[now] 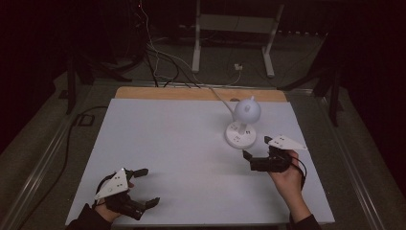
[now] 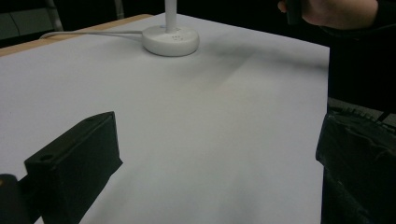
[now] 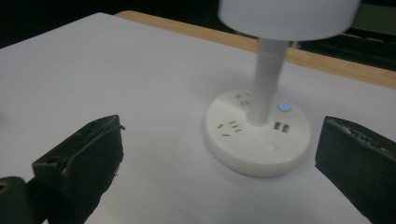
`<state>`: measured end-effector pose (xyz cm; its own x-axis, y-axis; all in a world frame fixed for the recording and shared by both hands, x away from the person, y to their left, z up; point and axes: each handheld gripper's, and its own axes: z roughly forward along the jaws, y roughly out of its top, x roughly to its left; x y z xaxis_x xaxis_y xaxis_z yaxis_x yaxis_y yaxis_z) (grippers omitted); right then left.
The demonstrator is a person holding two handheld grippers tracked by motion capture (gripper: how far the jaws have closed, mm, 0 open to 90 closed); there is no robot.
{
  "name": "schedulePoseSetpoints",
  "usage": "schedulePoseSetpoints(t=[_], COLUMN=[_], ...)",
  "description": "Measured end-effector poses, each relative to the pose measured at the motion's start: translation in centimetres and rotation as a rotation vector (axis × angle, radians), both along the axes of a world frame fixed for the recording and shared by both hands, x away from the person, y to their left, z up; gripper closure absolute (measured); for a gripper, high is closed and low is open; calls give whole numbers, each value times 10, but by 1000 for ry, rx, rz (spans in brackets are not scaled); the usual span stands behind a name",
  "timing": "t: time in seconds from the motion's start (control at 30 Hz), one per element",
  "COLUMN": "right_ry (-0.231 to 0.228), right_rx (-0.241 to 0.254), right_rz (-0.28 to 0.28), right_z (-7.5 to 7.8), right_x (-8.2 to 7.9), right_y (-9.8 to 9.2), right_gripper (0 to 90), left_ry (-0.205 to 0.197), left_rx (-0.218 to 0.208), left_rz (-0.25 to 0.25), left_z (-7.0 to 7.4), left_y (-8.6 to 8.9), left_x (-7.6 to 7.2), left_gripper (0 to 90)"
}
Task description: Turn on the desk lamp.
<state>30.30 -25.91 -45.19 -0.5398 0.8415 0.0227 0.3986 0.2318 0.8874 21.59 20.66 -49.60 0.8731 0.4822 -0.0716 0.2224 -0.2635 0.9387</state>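
Lamp (image 1: 242,123) stands right of centre toward the desk's (image 1: 163,143) far edge, my right tool (image 1: 254,154) spread apart just near of its base, probably for its button, left tool (image 1: 146,187) idle, apart.

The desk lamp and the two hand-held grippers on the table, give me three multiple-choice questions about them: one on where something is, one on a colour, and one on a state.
1. Where does the desk lamp stand on the white table?
A. far right part, near the right hand-held gripper
B. near left corner
C. on the floor

2. What colour is the small light on the lamp's base?
A. red
B. blue
C. green

3. How are the jaws of the left hand-held gripper?
A. shut on the lamp's cord
B. shut on nothing
C. open with nothing between them

Answers:
1 A, the high view shows the lamp just beyond the right gripper.
2 B, the right gripper view shows a blue glow beside the stem.
3 C, the left gripper view shows bare table between the spread jaws.
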Motion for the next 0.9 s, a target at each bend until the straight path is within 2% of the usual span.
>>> schedulePoseSetpoints(t=[0.03,0.23,0.47,0.6,0.7,0.73,0.83,0.9], right_ry=[1,16,21,15,30,43,43,64], right_rx=[-1,0,-1,16,19,28,40,60], right_rz=[-23,-59,-82,-104,-107,-114,-116,-123], right_z=[-2,-6,-7,-8,-11,-13,-15,-17], right_x=[5,17,29,36,41,44,46,51], right_y=[-1,-3,-2,-2,-2,-2,-3,-5], right_gripper=[4,3,4,3,3,2,2,2], left_ry=[-1,-1,-1,0,0,0,0,2], left_rx=[1,0,-2,0,-3,-2,-1,-6], left_rz=[-1,-2,-1,-2,-2,-1,-3,-4], left_z=[0,0,0,0,0,0,0,0], left_y=[0,0,0,0,0,0,1,1], left_x=[0,0,0,0,0,0,0,0], left_gripper=[4,3,3,3,3,3,3,4])
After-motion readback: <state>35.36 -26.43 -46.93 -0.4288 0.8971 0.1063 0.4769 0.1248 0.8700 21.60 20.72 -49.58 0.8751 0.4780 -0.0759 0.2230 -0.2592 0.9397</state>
